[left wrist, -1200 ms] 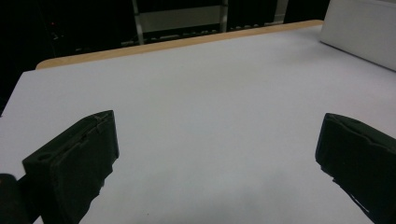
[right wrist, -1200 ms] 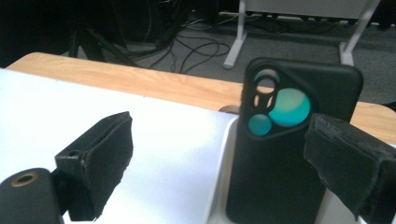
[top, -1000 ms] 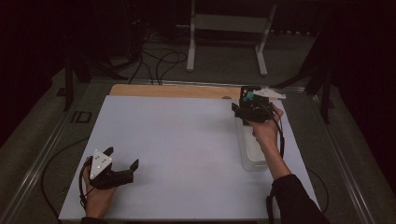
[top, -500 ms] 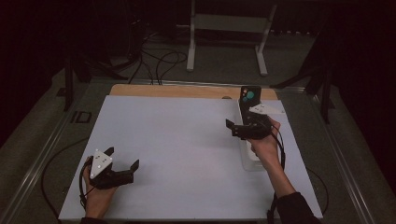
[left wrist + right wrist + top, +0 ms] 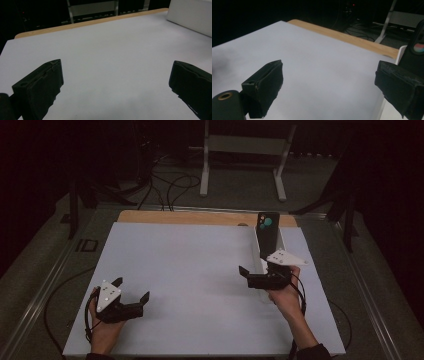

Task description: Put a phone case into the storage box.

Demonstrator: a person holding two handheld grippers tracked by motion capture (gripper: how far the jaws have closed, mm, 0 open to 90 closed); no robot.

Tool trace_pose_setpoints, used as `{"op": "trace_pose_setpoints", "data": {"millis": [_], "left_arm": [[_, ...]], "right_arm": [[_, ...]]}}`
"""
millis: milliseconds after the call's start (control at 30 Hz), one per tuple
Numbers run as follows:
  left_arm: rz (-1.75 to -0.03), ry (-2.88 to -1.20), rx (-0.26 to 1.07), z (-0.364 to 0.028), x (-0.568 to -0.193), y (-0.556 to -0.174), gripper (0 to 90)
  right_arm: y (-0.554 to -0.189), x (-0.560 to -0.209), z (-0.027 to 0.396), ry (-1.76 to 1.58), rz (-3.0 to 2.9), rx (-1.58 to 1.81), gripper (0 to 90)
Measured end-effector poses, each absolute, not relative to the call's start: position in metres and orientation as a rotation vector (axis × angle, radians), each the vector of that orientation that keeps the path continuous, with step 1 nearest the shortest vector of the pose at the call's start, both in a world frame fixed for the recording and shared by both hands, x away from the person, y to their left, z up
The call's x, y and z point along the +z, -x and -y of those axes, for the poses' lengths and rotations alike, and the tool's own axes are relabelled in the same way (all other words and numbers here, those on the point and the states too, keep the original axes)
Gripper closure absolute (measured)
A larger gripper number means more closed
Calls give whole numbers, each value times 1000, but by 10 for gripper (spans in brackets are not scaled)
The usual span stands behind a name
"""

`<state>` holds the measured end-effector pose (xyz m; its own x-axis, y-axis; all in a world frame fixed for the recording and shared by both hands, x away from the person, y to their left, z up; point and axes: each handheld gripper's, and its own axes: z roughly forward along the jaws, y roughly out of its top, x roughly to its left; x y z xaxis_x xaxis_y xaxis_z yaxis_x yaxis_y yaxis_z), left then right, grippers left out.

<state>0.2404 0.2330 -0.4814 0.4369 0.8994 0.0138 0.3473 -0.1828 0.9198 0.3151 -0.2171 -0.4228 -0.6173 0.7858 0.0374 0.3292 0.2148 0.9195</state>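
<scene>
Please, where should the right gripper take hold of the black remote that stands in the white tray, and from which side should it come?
Grip the remote on its upper part, which rises free above the white tray. It stands leaning against the far end, so come from above, the open right gripper closing across its two narrow long edges. Probably avoid the coloured buttons.

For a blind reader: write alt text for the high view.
A person's two hands each hold an open black gripper over a white table: the left gripper near the front left, the right gripper beside a narrow white tray holding an upright black remote.
</scene>
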Motion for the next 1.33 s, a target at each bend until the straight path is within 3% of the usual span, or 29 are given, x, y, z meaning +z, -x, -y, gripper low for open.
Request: {"op": "trace_pose_setpoints", "data": {"millis": [700, 1333], "left_arm": [[-1038, -1727, 719, -234, -475, -236, 0], [-1033, -1748, 723, -231, -478, -237, 0]], "right_arm": [[-267, -460, 247, -991, -1990, 1470, 83], [-258, -476, 263, -1043, -1935, 1482, 86]]}}
